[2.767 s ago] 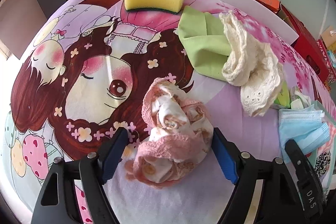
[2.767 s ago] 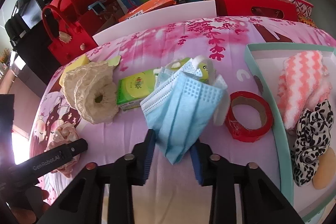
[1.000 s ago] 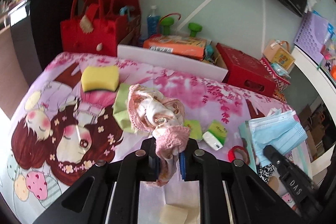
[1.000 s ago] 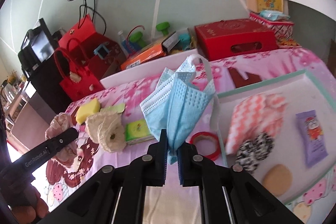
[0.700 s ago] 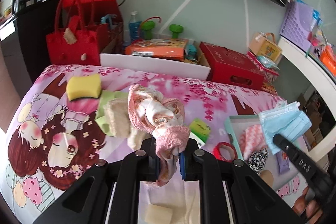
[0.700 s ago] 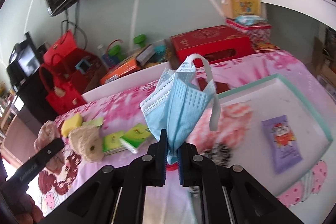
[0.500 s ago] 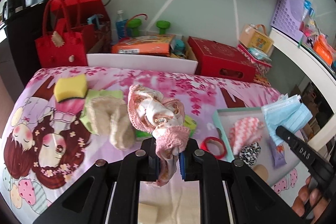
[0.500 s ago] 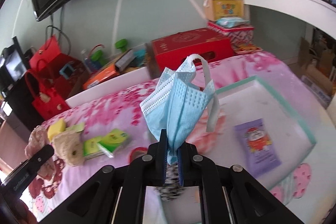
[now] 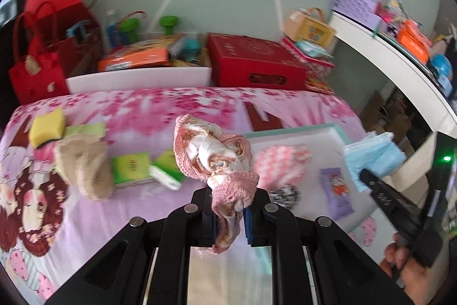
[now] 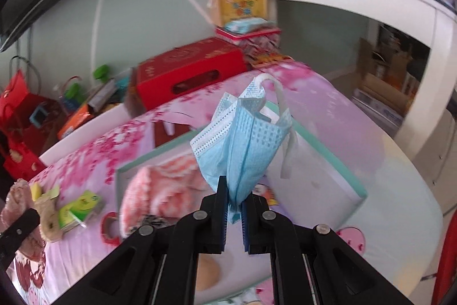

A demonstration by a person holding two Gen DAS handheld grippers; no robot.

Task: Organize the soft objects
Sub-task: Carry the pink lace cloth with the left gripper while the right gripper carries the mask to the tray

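Over tray (image 10: 328, 159) | right tongs (image 10: 234, 215) pinch mask (image 10: 242, 145) | labels probably unreadable

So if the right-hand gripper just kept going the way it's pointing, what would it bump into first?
Probably the white floor of the teal-rimmed tray. The right gripper, shut on the blue face mask, points down towards it; depth is hard to judge.

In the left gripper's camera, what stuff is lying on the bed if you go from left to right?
Yellow sponge → beige lace cloth → green tissue pack → pink cloth held in the left gripper → purple packet in the tray.
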